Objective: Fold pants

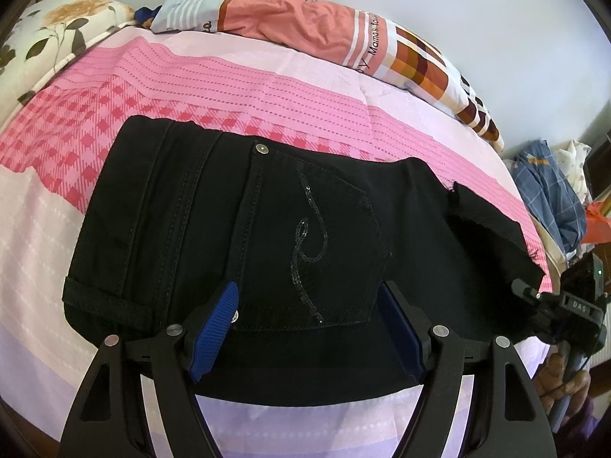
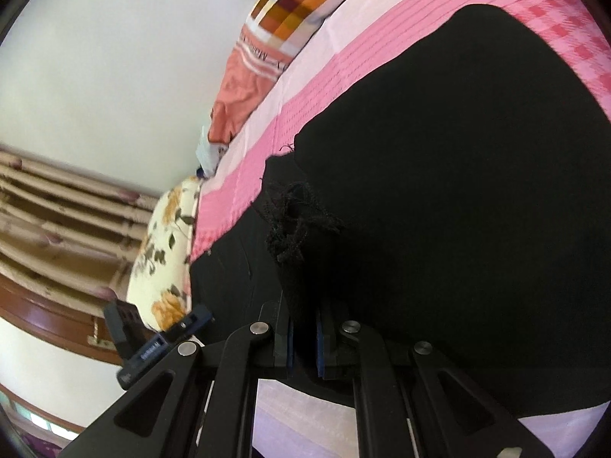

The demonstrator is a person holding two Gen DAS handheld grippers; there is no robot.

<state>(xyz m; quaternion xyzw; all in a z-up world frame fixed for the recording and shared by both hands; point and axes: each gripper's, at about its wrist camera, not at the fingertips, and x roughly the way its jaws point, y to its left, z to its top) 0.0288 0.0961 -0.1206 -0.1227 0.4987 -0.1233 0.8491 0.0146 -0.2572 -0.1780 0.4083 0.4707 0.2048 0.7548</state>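
While the black pants (image 1: 275, 229) are lying folded into a compact bundle on the pink patterned bedsheet (image 1: 191, 87), they are being attended from two sides. The left gripper (image 1: 309, 328) is being held low over the near edge of the bundle, its blue-padded fingers (image 1: 214, 328) spread wide on either side of the back pocket (image 1: 324, 244), which is being shown face up with a sequin swirl and a metal rivet; nothing is being gripped between them. The right gripper (image 2: 303, 347) is being held at the bundle's right end, turned on its side, and its fingers are being kept narrow, pinched on a frayed cuff (image 2: 294, 221) of the pants, with cloth being seen between the pads. In the left wrist view the right gripper (image 1: 565, 305) is being seen at that same frayed end, just past the edge of the cloth. A floral pillow (image 1: 46, 34) and a pillow with orange and checkered print (image 1: 305, 26) are being rested along the far side of the bed, well apart from the pants, and a heap of clothes (image 1: 550, 198) is being seen beyond the bed's right edge.
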